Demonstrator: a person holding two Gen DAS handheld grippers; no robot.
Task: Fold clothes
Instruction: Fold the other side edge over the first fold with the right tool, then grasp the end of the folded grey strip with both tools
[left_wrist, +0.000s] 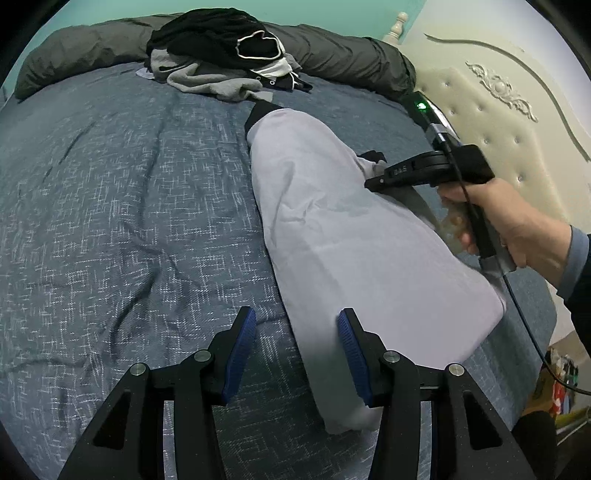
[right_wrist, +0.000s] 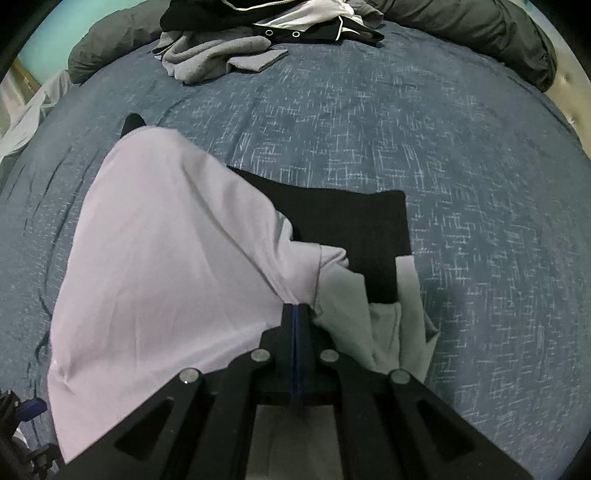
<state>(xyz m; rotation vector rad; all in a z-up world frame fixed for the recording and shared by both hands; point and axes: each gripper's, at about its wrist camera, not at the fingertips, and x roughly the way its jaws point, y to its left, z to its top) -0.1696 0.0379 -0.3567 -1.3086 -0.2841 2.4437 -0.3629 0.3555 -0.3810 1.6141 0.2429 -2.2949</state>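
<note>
Left wrist view: blue bedspread (left_wrist: 110, 192) at left, w/ heap of dark and grey clothes (left_wrist: 221, 51) at far end. Left gripper (left_wrist: 295, 350) jaws part open, nothing pinched; near edge of pale lilac garment (left_wrist: 332, 229) lies between its pads. Garment runs lengthwise across bed centre. At right, a hand (left_wrist: 517, 221) holds right gripper (right_wrist: 295, 314). Right wrist view: jaws fully closed, pinching garment fabric; black panel (right_wrist: 351, 221) exposed beyond it.
</note>
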